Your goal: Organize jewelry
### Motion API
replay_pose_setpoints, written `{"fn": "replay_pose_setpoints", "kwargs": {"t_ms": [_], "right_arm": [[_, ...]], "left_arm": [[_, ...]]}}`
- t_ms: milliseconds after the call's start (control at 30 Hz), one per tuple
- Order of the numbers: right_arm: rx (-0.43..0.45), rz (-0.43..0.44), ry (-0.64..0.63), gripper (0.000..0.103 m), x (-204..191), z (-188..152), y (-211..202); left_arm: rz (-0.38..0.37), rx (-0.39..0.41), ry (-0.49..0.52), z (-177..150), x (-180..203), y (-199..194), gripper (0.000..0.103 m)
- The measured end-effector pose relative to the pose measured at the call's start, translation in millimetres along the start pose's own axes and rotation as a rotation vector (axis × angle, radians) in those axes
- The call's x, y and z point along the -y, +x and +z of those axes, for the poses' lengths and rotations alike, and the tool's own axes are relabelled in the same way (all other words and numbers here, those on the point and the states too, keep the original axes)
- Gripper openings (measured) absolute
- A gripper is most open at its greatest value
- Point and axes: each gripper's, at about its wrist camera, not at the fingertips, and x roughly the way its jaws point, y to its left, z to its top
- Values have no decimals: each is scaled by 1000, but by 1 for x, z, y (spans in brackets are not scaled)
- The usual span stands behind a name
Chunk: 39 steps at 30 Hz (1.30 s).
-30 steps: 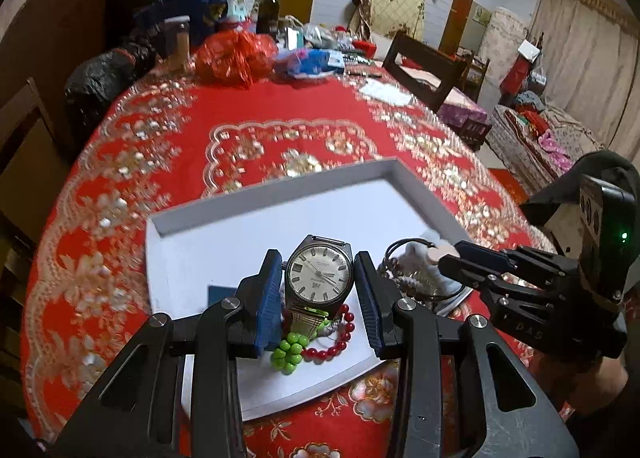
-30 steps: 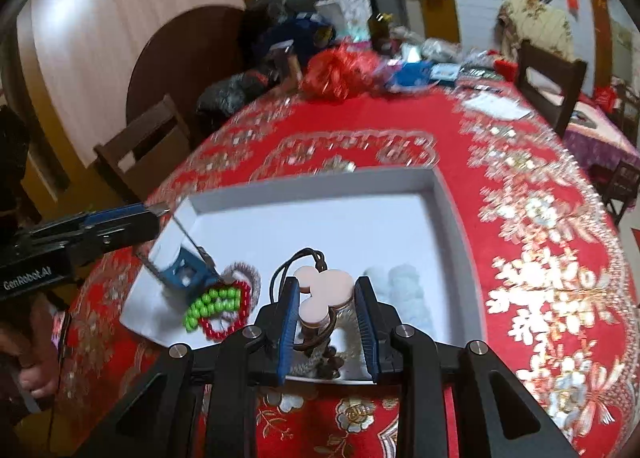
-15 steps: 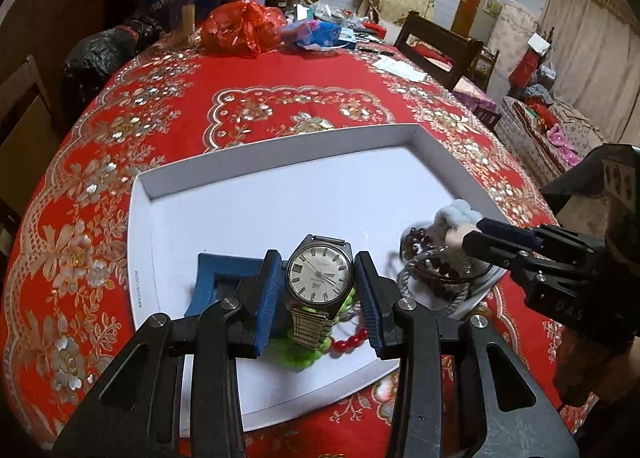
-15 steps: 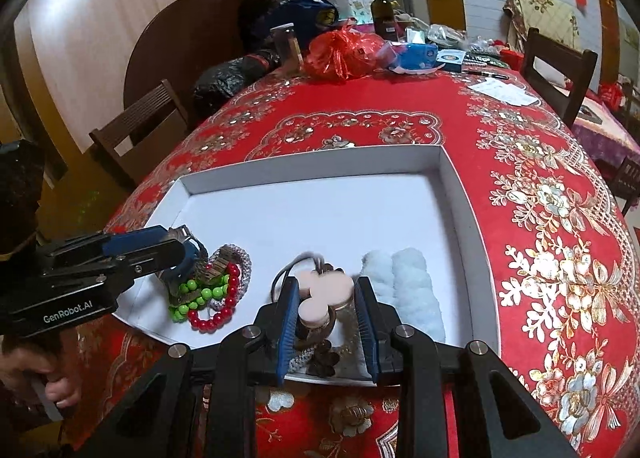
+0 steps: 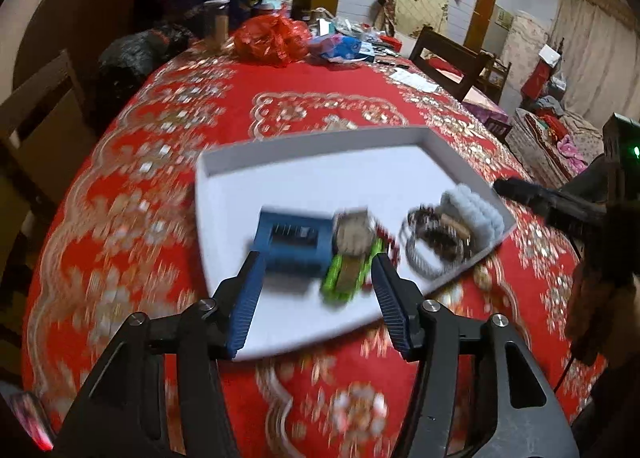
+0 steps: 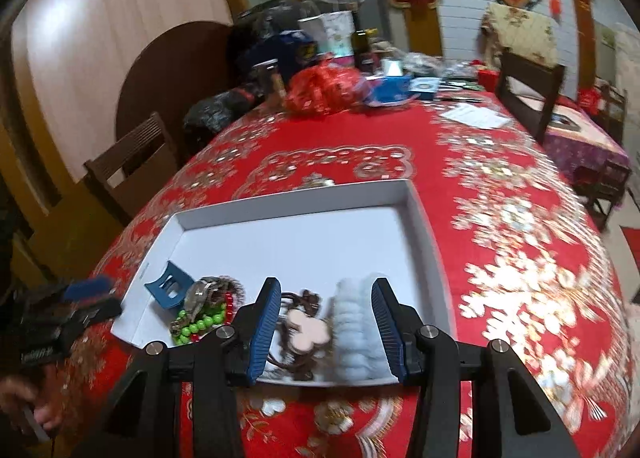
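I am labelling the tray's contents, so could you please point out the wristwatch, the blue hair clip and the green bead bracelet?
wristwatch [image 5: 353, 233]: left wrist view, on its dial.
blue hair clip [image 6: 168, 290]: right wrist view, on its upper body.
green bead bracelet [image 6: 196, 327]: right wrist view, on the beads' near arc.

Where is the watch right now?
In the right wrist view the watch lies in the white tray's near-left corner, on the green beads, beside the blue clip.

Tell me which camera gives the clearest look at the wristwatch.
Right wrist view: the wristwatch is fairly sharp, lying tilted over the bead bracelets beside the blue clip. The left wrist view shows it face-on and nearer, but smeared by motion blur.
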Motion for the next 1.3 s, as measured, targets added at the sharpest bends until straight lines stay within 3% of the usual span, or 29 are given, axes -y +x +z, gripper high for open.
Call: {"fn": "replay_pose_setpoints", "kwargs": {"t_ms": [233, 367, 600, 833, 900, 967, 1033, 1100, 1200, 1300], "right_arm": [[11, -152, 161, 48, 32, -28, -41], [-48, -209, 129, 48, 39, -62, -54], [-138, -169, 33, 48, 45, -119, -68], [-132, -131, 48, 48, 33, -124, -86], [-98, -97, 32, 55, 11, -117, -98], [-38, -83, 9, 103, -12, -110, -111], [37, -87, 5, 103, -35, -105, -127], [-28, -83, 29, 103, -44, -97, -122], [-139, -123, 53, 103, -54, -85, -112], [-90, -123, -2, 103, -71, -73, -124]], "left_arm": [[2, -40, -43, -59, 1, -16, 56], [86, -27, -39, -78, -2, -11, 56], [92, -80, -134, -88, -22, 3, 56], [85, -80, -94, -87, -3, -3, 57], [74, -67, -72, -86, 7, -12, 74], [72, -41, -49, -83, 15, -25, 88], [74, -37, -34, -79, 19, -33, 99], [85, -21, -28, -73, 19, -41, 103], [163, 14, 10, -66, 21, -51, 103], [228, 110, 51, -61, 25, -70, 103]]}}
